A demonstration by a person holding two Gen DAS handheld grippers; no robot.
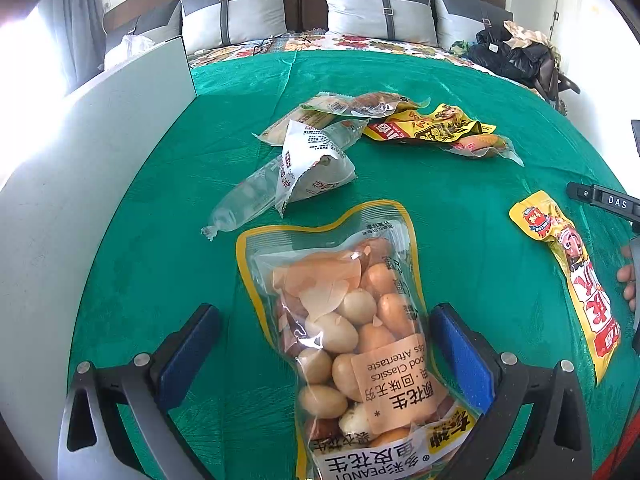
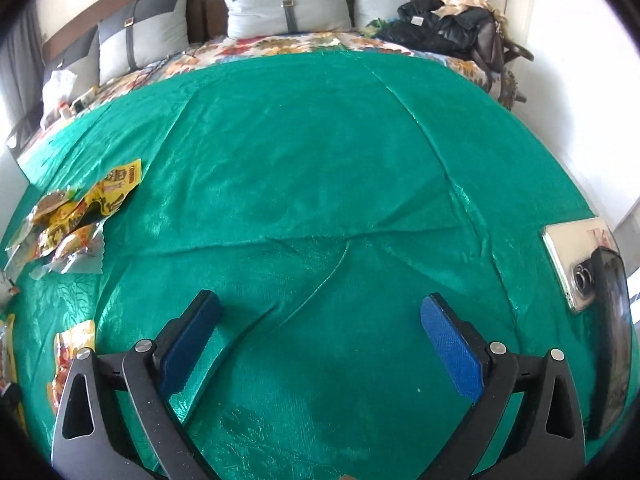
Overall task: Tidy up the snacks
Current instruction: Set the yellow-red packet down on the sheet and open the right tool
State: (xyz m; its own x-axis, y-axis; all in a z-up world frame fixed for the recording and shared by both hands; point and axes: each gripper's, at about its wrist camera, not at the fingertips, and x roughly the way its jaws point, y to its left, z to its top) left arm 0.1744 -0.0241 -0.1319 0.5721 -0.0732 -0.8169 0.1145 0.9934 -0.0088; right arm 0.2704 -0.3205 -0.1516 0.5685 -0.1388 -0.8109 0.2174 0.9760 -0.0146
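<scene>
A clear peanut bag (image 1: 356, 332) with a yellow border lies on the green cloth (image 1: 440, 184) between the blue pads of my left gripper (image 1: 324, 316), which is open around it without touching. Beyond lie clear white snack packets (image 1: 296, 164), a pile of yellow and tan packets (image 1: 424, 126), and a long yellow-red packet (image 1: 576, 276) at the right. My right gripper (image 2: 320, 304) is open and empty over bare green cloth (image 2: 304, 160). In the right wrist view the yellow packet pile (image 2: 76, 216) sits far left and another yellow packet (image 2: 68, 356) at lower left.
A white box wall (image 1: 120, 120) stands along the left of the cloth. Grey pillows (image 1: 236, 16) and dark clothes (image 1: 516, 52) lie at the bed's head. A phone (image 2: 576, 264) in a clear case lies at the right, beside a dark device (image 2: 612, 340).
</scene>
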